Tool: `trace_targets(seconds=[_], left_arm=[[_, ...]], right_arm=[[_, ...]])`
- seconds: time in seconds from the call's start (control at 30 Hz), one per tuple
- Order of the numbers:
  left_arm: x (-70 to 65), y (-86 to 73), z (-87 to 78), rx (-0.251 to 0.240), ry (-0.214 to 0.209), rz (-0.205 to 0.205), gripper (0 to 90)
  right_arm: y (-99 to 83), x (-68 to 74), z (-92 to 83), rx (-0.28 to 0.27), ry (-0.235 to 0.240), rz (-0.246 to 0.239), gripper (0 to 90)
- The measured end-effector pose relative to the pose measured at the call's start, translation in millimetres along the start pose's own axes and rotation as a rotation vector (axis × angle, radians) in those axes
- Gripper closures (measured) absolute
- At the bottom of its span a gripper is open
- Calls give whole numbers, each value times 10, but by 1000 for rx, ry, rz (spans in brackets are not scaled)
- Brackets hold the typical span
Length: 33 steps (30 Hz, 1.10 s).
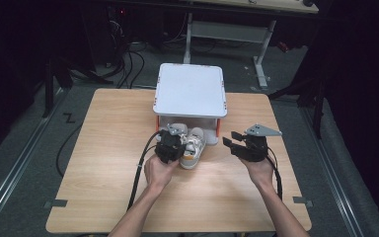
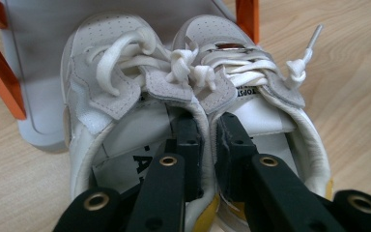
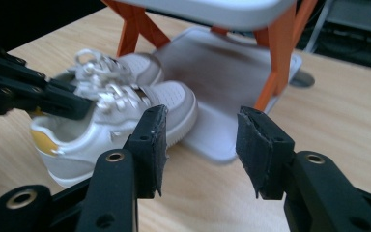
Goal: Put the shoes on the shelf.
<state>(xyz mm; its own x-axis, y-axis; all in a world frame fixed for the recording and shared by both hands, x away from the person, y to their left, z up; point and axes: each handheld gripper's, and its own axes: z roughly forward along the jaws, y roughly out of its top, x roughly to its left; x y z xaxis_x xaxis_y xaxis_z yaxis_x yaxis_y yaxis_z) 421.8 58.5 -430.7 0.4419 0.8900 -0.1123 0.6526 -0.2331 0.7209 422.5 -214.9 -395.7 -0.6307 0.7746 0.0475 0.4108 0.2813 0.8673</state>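
A pair of white sneakers (image 1: 196, 144) with yellow heels stands side by side on the wooden table (image 1: 113, 148), toes at the lower tray of a small white rack (image 1: 191, 89). My left gripper (image 2: 207, 126) has one jaw inside each shoe and is shut on the two inner collars, pinching them together just behind the knotted laces (image 2: 186, 65). In the high view the left gripper (image 1: 171, 143) covers the left shoe's heel. My right gripper (image 3: 200, 130) is open with nothing between its jaws, held above the table to the right of the sneakers (image 3: 125, 111) and apart from them.
The rack has orange legs (image 3: 275, 58) and a white lower tray (image 3: 222, 72) resting on the table. A desk frame (image 1: 261, 54) and cables lie on the floor beyond the table. Bare wood lies left and right of the shoes.
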Motion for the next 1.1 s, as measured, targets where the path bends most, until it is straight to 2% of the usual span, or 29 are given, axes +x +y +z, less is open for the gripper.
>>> trace_targets(seconds=[0.1, 0.13, 0.17, 0.33, 0.37, 0.43, 0.5, 0.6, 0.7, 0.83, 1.0, 1.07, 1.1], left_arm=[[29, 44, 52, -1, 16, -2, 813], [29, 44, 52, -1, 16, -2, 813], [46, 60, 88, -11, 24, -8, 813], [91, 60, 188, -11, 46, -30, 812], [105, 54, 233, -5, 50, -36, 812], [112, 48, 269, -2, 56, -39, 811], [108, 54, 275, -9, 60, -43, 810], [84, 95, 306, 0, 74, -27, 810], [49, 146, 361, 2, 93, 0, 808], [45, 151, 399, -14, 94, -18, 805], [81, 157, 420, -25, 100, -46, 785], [83, 165, 426, -29, 108, -36, 772], [78, 171, 430, -28, 113, -31, 766]], right_arm=[[148, 51, 18, -11, 8, -23, 528], [148, 51, 18, -11, 8, -23, 528], [232, 82, 23, -22, 13, -36, 529], [405, 140, 44, -27, 26, -38, 550], [485, 159, 68, -32, 17, -48, 553], [561, 155, 102, -42, 13, -39, 553], [589, 150, 116, -45, 10, -34, 553], [691, 119, 201, -60, -16, -17, 554], [803, 81, 319, -53, -68, -3, 556], [844, 48, 419, -43, -99, 10, 556], [874, 10, 577, 7, -139, 14, 556], [877, 18, 643, 26, -150, 4, 556], [878, 18, 657, 19, -145, 6, 555]])
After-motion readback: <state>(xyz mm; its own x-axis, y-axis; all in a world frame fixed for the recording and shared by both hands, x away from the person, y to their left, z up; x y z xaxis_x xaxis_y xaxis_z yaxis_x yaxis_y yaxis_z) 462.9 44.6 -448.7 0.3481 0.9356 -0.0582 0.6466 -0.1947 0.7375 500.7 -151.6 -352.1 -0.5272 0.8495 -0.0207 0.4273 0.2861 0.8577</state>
